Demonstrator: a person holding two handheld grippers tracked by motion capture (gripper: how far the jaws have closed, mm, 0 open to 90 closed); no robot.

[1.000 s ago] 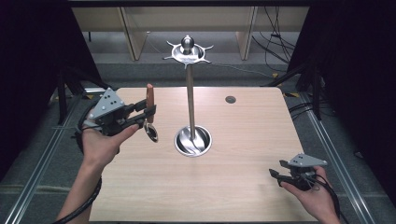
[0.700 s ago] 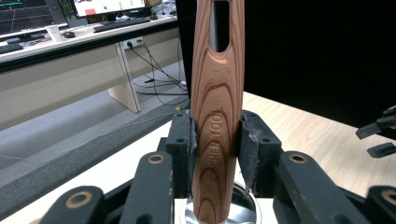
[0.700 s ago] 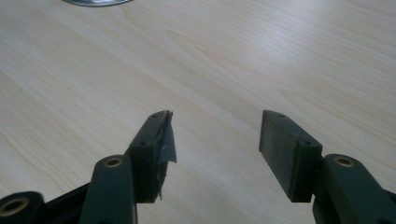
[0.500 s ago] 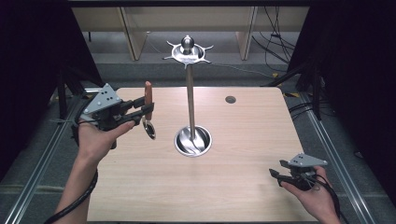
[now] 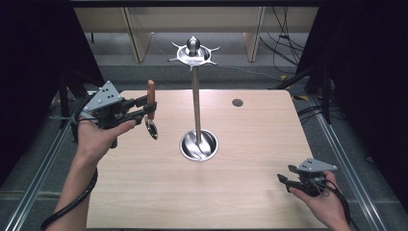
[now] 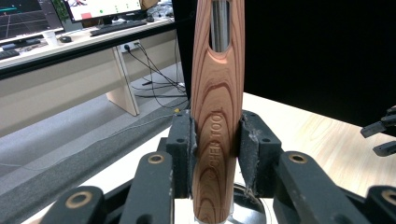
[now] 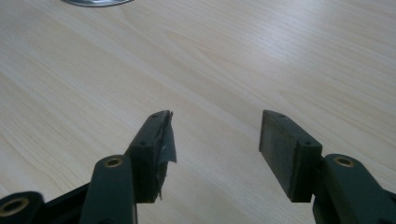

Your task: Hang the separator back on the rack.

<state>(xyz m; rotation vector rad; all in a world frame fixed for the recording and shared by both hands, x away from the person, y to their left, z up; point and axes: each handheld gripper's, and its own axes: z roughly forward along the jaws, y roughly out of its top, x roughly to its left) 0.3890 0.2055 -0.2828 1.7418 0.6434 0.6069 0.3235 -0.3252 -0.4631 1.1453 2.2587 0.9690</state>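
My left gripper point(image 5: 144, 107) clamps the spoon point(image 5: 151, 109) by its wooden handle, upright, bowl down, above the table's point(image 5: 250, 144) far left, left of the stand point(image 5: 196, 96); my right gripper point(image 5: 283, 179) rests near right, jaws apart, holding nothing.

Overhead table point(image 5: 240, 192) view; two close gripper views

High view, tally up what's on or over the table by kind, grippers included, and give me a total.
Grippers: 2, the left gripper and the right gripper
Wooden-handled spoons: 1, the spoon clamped upright in the left gripper
Metal stands: 1, the utensil stand on the table
Total: 4
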